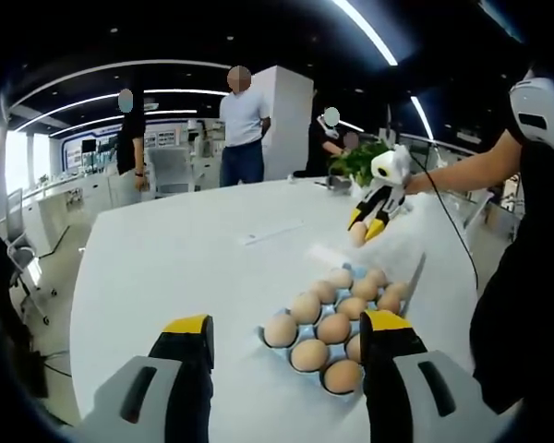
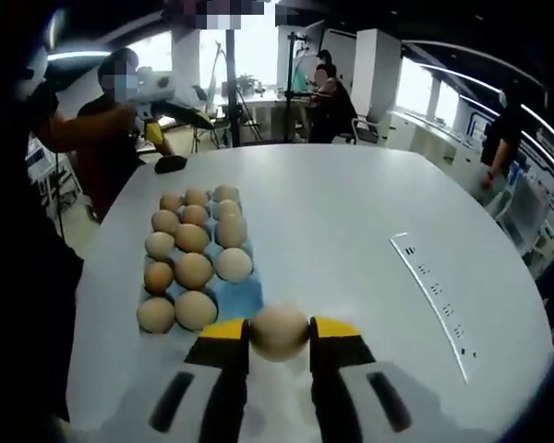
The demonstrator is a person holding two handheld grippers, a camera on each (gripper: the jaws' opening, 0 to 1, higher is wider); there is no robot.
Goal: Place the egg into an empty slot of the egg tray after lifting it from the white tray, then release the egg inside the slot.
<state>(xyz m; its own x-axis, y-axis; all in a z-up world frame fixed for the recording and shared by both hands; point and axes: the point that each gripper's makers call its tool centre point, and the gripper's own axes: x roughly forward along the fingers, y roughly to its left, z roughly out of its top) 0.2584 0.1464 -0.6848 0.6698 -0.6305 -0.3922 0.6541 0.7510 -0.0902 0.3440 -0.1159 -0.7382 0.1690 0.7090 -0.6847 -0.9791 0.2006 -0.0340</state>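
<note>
Egg (image 2: 279, 332) in right claw (image 2: 279, 334), beside nearly full egg tray (image 2: 243, 297).

Egg (image 2: 279, 332): pale tan, whole, pinched between yellow-tipped jaws of right gripper (image 2: 279, 334), held up off surface, just beside near edge of egg tray (image 2: 243, 297). Tray: blue, flat on white surface, mostly filled w/ brown eggs; bare blue slot at near corner, right by egg. White tray not made out.

Egg tray (image 2: 223, 293) on table (image 2: 351, 221), held egg (image 2: 279, 331) just before it.
</note>
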